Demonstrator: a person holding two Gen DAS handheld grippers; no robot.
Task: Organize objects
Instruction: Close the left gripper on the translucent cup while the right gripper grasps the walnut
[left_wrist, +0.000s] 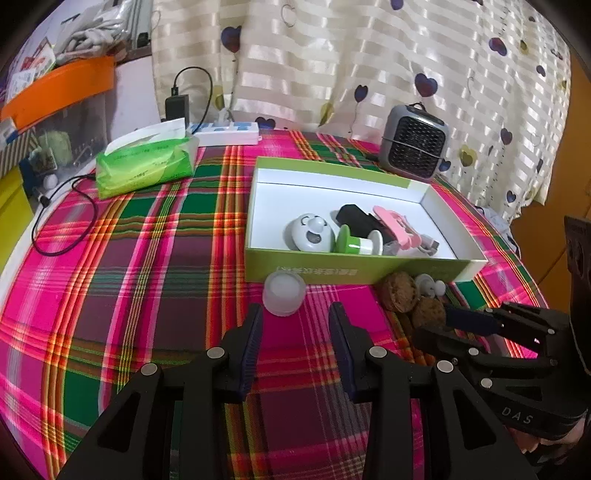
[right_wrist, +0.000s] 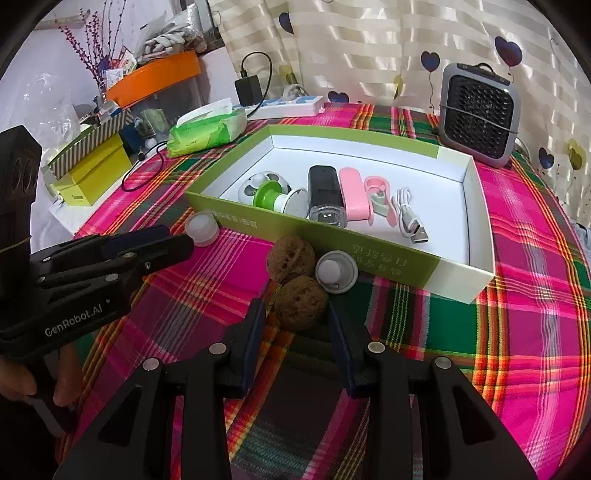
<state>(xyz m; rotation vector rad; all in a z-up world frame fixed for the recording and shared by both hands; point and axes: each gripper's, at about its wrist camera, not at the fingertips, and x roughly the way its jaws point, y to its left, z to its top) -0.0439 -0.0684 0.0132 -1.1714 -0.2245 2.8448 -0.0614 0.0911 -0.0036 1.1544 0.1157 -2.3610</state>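
A plaid-covered tabletop (right_wrist: 517, 332) is shown with an open green box (right_wrist: 369, 251) already filled with small items. Furthest left, a frosted plastic cap (left_wrist: 283, 293) is seen just ahead of the left gripper (left_wrist: 295, 314), whose fingers are spread apart and empty. To the right, two walnuts (right_wrist: 301, 308) and a small white knob (right_wrist: 336, 271) are set against the box's front wall. The nearer walnut is framed directly between the parted fingers of the right gripper (right_wrist: 295, 314), so the right hand is judged nearer for that pickup.
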